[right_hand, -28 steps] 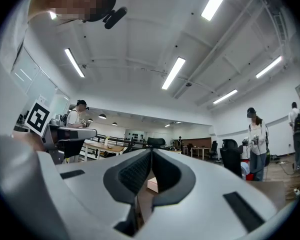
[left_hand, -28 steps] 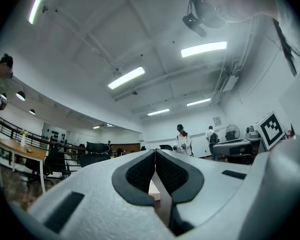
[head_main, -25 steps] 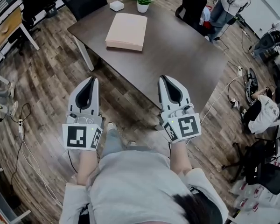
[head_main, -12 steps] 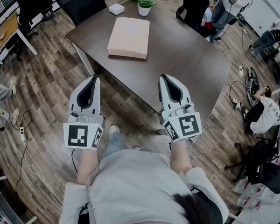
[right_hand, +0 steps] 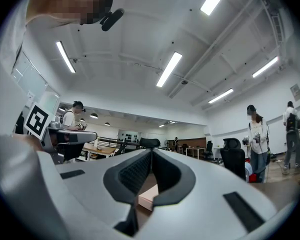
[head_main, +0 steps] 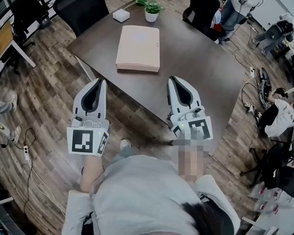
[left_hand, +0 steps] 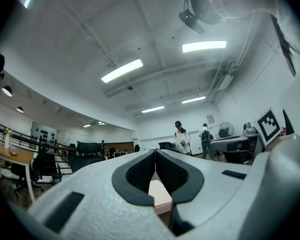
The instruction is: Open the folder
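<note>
A pale pink folder (head_main: 138, 48) lies closed and flat on the dark brown table (head_main: 196, 62). My left gripper (head_main: 102, 80) hangs over the wooden floor just short of the table's near edge, its jaws shut and empty. Over the near edge hovers my right gripper (head_main: 170, 78), shut with nothing in it. Both point toward the folder, which is well ahead of them. In the left gripper view a strip of the folder (left_hand: 159, 191) shows below the closed left gripper (left_hand: 155, 152). In the right gripper view the folder's corner (right_hand: 147, 196) shows under the closed right gripper (right_hand: 151, 151).
A small potted plant (head_main: 152, 10) and a white box (head_main: 121, 15) stand at the table's far end. Black office chairs (head_main: 81, 6) flank the table, another chair (head_main: 202, 4) at the far right. Cables (head_main: 27, 155) trail on the floor. People (head_main: 237, 1) stand and sit at the right.
Both grippers have moved forward toward the table; the folder now sits closer in the head view. The right gripper has come over the table edge. Jaws stayed shut.
</note>
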A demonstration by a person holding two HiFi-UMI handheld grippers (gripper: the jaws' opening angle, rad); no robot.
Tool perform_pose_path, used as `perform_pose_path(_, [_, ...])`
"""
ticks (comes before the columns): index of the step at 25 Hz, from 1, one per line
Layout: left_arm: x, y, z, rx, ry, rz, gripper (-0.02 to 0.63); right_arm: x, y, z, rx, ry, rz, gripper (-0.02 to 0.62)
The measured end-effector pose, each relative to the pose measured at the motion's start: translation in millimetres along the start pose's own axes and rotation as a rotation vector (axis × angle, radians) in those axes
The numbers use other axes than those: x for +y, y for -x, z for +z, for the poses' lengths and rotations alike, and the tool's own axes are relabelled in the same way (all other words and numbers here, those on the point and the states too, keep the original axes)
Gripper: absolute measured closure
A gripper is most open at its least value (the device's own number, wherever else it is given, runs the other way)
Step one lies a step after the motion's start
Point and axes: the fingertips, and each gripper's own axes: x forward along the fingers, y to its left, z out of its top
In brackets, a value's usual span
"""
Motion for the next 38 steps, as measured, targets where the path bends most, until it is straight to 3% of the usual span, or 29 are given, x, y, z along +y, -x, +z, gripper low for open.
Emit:
perform_pose_path(18, [92,-54,-29,-0.010,0.046,-0.109,0.595,17,-86,-15,0.020,0.010,-0.117,0.580])
perform_pose_path(30, [97,-77,-51,0.017,0.057,-0.171,0.597,10,-96,-33,0.074,0.012,-0.163,0.580])
perform_pose_path(38, [101,-111,-67,0.048,0.044,-0.172,0.597,-19,-123,-48,0.091,0.001,-0.165,0.580])
